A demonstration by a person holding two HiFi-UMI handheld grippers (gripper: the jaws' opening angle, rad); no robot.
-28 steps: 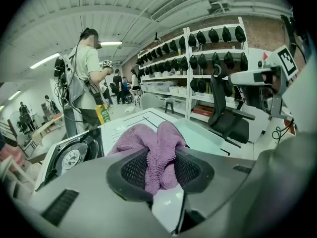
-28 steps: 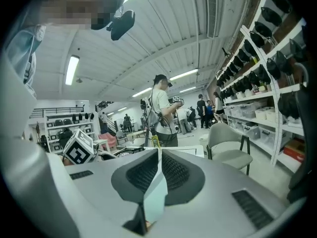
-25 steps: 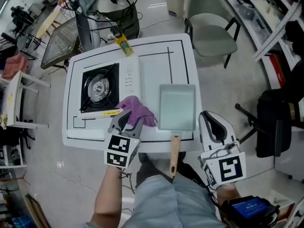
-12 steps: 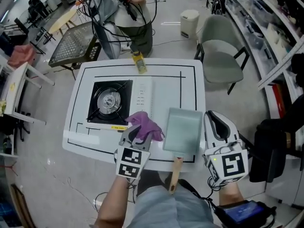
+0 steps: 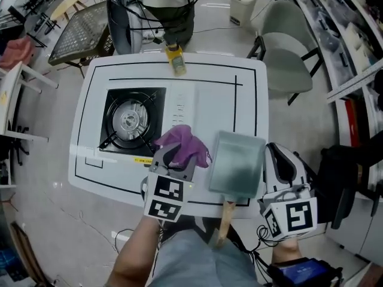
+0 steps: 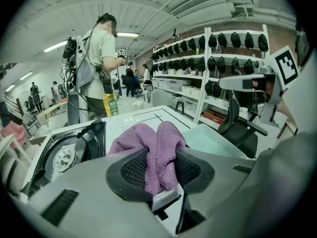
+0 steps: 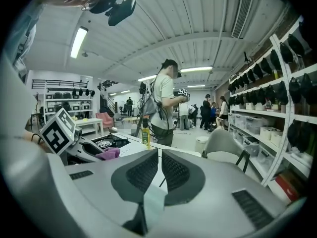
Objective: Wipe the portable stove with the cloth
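Head view: left tongs [image 5: 172, 162] clench cloth [image 5: 184, 143], sticking forward beside stove [image 5: 133, 121]; right tongs [image 5: 280, 160] closed.

One white table [image 5: 251, 82] carries one portable stove [image 5: 133, 122], one purple cloth [image 5: 184, 145], one pan [image 5: 236, 166] (a single wooden handle) and one yellow bottle [image 5: 175, 58]. Two claws show, the left claw [image 5: 172, 159] and the right claw [image 5: 281, 160]. On the floor stand one grey chair [image 5: 286, 64] and one white bin [image 5: 242, 6].

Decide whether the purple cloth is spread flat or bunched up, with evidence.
Bunched up. The purple cloth is pinched between the jaws of the left gripper and rises above them in two rounded folds.
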